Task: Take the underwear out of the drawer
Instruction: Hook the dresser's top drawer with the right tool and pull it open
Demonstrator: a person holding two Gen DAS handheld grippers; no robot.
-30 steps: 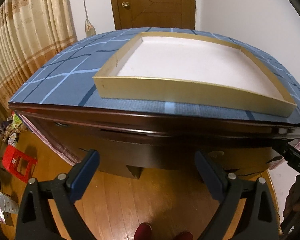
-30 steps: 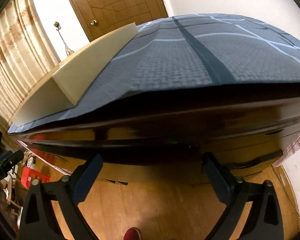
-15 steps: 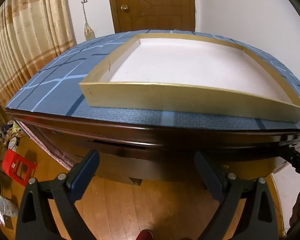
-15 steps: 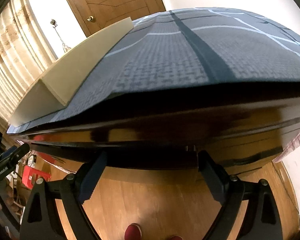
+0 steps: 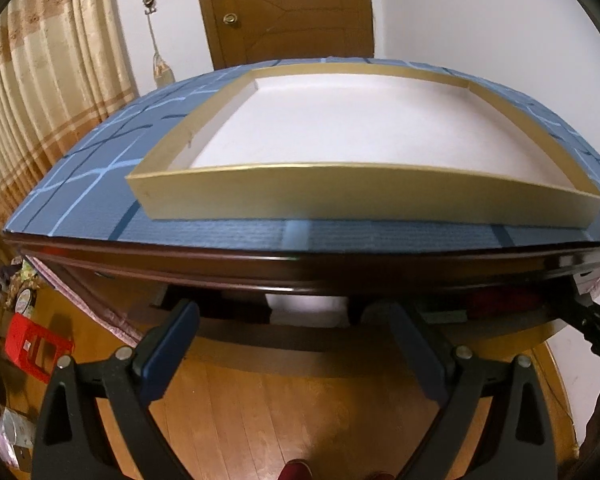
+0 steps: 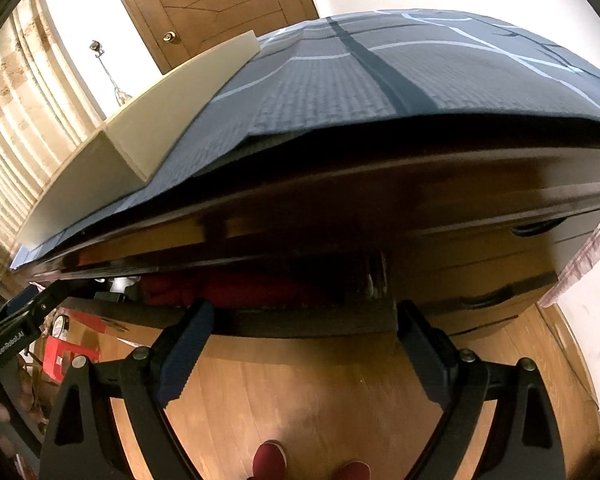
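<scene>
The table (image 5: 204,236) fills the upper frame, the shallow tray (image 5: 340,200) on its cloth. Below it the drawer (image 6: 300,320) stands pulled out. Red underwear (image 6: 236,290) lies inside, centre-left: probably soft, light cloth, best pinched at a raised fold. Left tongs (image 5: 292,344) and right tongs (image 6: 304,344) gape wide, empty.

A gold-rimmed tray (image 5: 364,196) sits on a blue patterned cloth (image 5: 92,176). Behind stand a wooden door (image 5: 284,8) and curtains (image 5: 40,92). A red stool (image 5: 36,346) stands on the floor.
</scene>
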